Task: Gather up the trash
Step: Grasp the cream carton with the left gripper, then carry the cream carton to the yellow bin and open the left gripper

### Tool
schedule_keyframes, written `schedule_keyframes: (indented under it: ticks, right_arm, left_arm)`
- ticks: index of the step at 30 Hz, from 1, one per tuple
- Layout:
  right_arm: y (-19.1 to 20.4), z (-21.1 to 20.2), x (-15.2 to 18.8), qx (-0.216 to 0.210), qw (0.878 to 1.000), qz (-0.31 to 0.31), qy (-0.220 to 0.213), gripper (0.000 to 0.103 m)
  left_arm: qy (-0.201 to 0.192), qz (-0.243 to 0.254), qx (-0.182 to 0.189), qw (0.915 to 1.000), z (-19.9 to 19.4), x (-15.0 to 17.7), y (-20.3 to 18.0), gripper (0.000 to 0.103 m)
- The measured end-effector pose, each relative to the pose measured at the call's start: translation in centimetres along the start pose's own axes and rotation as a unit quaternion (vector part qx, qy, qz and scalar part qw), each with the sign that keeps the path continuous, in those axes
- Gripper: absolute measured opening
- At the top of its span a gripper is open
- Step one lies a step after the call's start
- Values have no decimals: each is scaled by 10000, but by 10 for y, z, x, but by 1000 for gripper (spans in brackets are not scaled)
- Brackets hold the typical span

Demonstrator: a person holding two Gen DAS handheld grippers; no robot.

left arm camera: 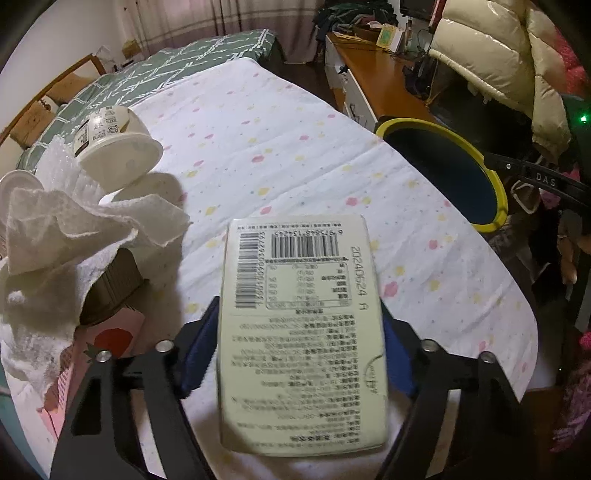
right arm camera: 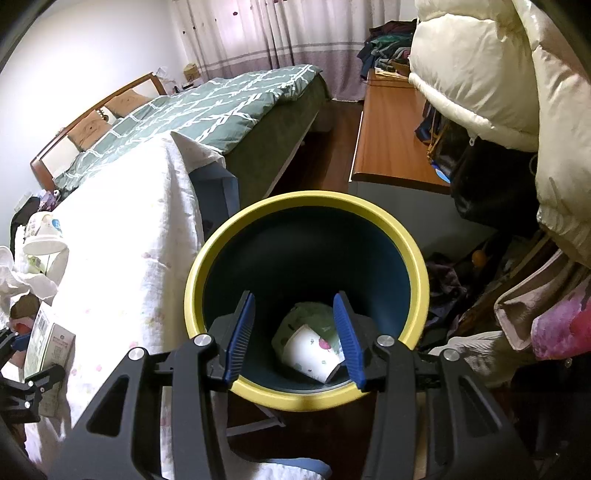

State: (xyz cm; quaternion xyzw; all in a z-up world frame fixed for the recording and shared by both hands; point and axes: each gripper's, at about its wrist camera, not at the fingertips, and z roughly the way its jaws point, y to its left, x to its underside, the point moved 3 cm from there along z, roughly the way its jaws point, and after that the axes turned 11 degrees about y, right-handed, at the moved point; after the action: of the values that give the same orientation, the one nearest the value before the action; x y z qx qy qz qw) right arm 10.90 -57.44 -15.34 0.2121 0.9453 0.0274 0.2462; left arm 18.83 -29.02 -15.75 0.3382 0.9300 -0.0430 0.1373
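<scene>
A bed (right arm camera: pixel 207 107) with a green patterned quilt and wooden headboard (right arm camera: pixel 92 114) stands against a white wall (right arm camera: pixel 74 48). Pale curtains (right arm camera: pixel 258 33) hang behind it. A wooden desk (right arm camera: pixel 391 140) sits beside dark wood floor (right arm camera: pixel 328 155).

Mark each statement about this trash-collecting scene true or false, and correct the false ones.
1. The left hand-held gripper has a flat printed box between its fingers. True.
2. The bin is empty. False: a white cup and some green trash lie at its bottom.
3. The right hand-held gripper holds a cup. False: nothing is between its fingers; it hangs over the bin's mouth.
4. The bin has a yellow rim and a dark inside. True.
5. A white tub lies tipped over on the tablecloth, by crumpled paper. True.
6. The tablecloth is plain green. False: it is white with small coloured spots.
</scene>
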Motion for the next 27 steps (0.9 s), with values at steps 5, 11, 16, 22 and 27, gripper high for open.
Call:
schedule_keyframes:
  ticks: [5, 11, 16, 22, 27]
  right_arm:
    - [2, -8, 5, -3, 10000, -24, -94, 43]
    - [1, -26, 21, 24, 9995, -28, -309, 43]
    - [-6, -42, 40, 26, 9991, 69, -425, 43]
    - [-11, -59, 71, 99, 9986, 107, -509, 43]
    - [-25, -66, 87, 125, 9981, 247, -552, 43]
  left_arm:
    - [-112, 31, -45, 9999, -7, 7, 2, 71]
    - [-384, 56, -62, 9992, -30, 10, -1, 71]
    - [-560, 193, -14, 9982, -46, 1, -13, 71]
    - [-638, 495, 70, 9967, -49, -22, -40, 71]
    - [-634, 753, 204, 9949, -46, -48, -70, 71]
